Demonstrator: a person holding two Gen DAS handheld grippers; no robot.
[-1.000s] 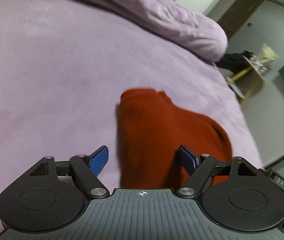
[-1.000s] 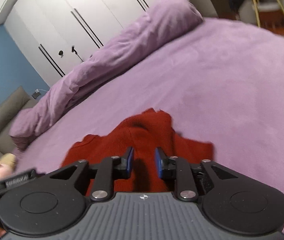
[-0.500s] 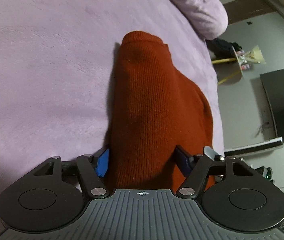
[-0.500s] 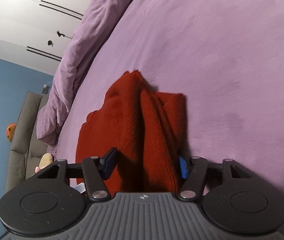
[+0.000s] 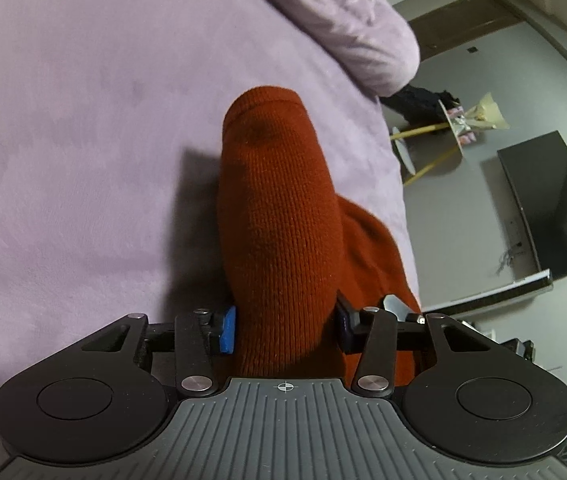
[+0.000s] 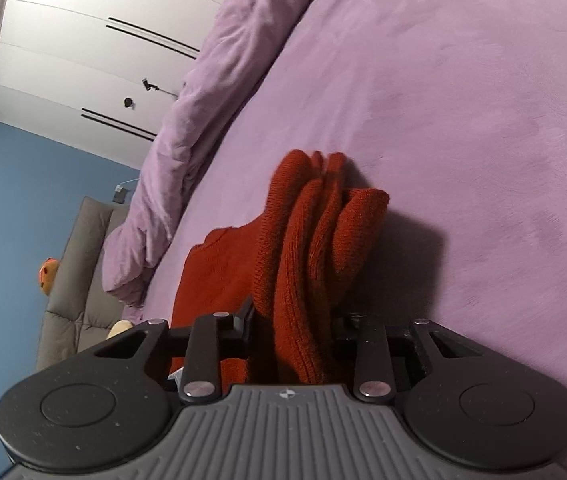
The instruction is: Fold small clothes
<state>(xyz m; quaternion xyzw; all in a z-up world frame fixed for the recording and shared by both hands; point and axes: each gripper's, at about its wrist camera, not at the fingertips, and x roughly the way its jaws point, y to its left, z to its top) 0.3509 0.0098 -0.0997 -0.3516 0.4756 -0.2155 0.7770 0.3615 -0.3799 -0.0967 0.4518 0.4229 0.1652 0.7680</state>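
A rust-red knitted garment (image 5: 279,216) lies bunched on the purple bed (image 5: 83,128). My left gripper (image 5: 285,330) is shut on a thick fold of it, and the cloth rises between the blue pads. In the right wrist view the same garment (image 6: 307,248) is gathered in ridges, with a flat part spreading to the left. My right gripper (image 6: 293,326) is shut on that bunched edge. Both held edges are lifted a little above the bed and cast a shadow on it.
A rolled purple duvet (image 6: 203,92) lies along the far side of the bed, also in the left wrist view (image 5: 355,28). White wardrobe doors (image 6: 63,60), a grey sofa (image 6: 79,264) and a blue wall stand beyond. A dark TV (image 5: 551,208) stands past the bed's edge.
Both grippers have closed on the garment: the left from open a second ago, the right from a wider grip half a second ago. The cloth is now bunched and lifted.
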